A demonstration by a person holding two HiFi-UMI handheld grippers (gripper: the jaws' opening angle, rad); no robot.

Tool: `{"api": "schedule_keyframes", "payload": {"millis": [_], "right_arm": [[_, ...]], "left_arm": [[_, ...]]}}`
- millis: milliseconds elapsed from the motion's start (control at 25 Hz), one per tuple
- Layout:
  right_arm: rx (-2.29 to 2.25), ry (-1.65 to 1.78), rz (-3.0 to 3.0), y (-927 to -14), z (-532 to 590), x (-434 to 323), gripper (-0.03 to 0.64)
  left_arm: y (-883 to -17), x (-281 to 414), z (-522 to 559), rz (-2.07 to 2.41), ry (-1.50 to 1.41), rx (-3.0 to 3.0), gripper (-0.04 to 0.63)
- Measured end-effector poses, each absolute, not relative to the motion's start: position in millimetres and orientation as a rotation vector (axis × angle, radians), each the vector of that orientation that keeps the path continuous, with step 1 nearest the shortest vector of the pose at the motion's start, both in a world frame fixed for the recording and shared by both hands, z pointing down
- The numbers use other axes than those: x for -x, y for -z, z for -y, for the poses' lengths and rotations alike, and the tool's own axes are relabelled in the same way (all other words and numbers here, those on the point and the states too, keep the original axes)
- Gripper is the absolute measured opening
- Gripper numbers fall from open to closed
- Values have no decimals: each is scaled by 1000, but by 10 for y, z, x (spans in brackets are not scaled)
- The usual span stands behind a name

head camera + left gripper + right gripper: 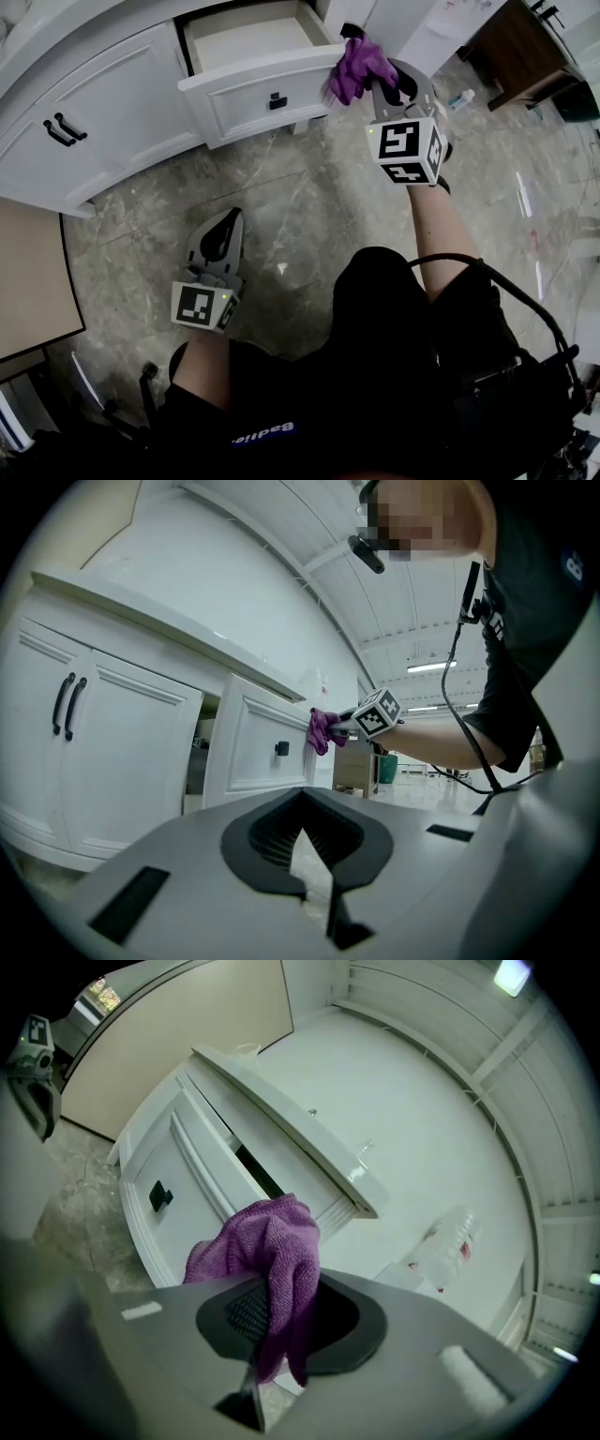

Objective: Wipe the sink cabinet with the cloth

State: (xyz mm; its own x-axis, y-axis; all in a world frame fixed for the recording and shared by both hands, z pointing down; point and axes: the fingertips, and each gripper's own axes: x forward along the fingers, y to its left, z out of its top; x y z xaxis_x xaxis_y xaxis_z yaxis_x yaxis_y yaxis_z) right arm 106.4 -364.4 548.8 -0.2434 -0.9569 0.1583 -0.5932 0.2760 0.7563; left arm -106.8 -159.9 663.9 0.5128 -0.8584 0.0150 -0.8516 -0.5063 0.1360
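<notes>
The white sink cabinet [103, 103] has one drawer [262, 89] pulled out. A purple cloth [359, 66] is pressed against the right end of that drawer's front. My right gripper [375, 77] is shut on the cloth. In the right gripper view the cloth [272, 1251] hangs bunched between the jaws of the right gripper [277, 1335], just in front of the drawer [169, 1194]. My left gripper [230, 220] hovers low over the floor, shut and empty, pointing at the cabinet. In the left gripper view, the cloth [322, 728] touches the drawer [267, 747].
Two cabinet doors with black handles [64, 128] lie left of the drawer. A beige panel [28, 281] stands at the left edge. The floor is grey marble [309, 216]. Dark wooden furniture [516, 47] and a spray bottle [461, 98] are at the upper right.
</notes>
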Motion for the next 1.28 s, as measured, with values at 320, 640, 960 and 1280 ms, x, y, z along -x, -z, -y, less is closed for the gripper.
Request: {"api": "schedule_keyframes", "payload": {"millis": [320,640,960,1280], "right_arm": [[-1220,544,2434,-5470,2937,-55,64],[-910,482,2562,-5922,2608,1178,64],[-1061,616,2334,-5934,2983,751,64],[-1152,620,2178,-5972,3310,-29,64]], "left_arm": [[-6570,1174,1587,1504,128,-2607,5],[-6442,1285,1473,1544,153,-2611,5],[-6399,1302,1422,1545,150,-2622,5],[-6505,1254,1416,1538,91,-2614,5]]}}
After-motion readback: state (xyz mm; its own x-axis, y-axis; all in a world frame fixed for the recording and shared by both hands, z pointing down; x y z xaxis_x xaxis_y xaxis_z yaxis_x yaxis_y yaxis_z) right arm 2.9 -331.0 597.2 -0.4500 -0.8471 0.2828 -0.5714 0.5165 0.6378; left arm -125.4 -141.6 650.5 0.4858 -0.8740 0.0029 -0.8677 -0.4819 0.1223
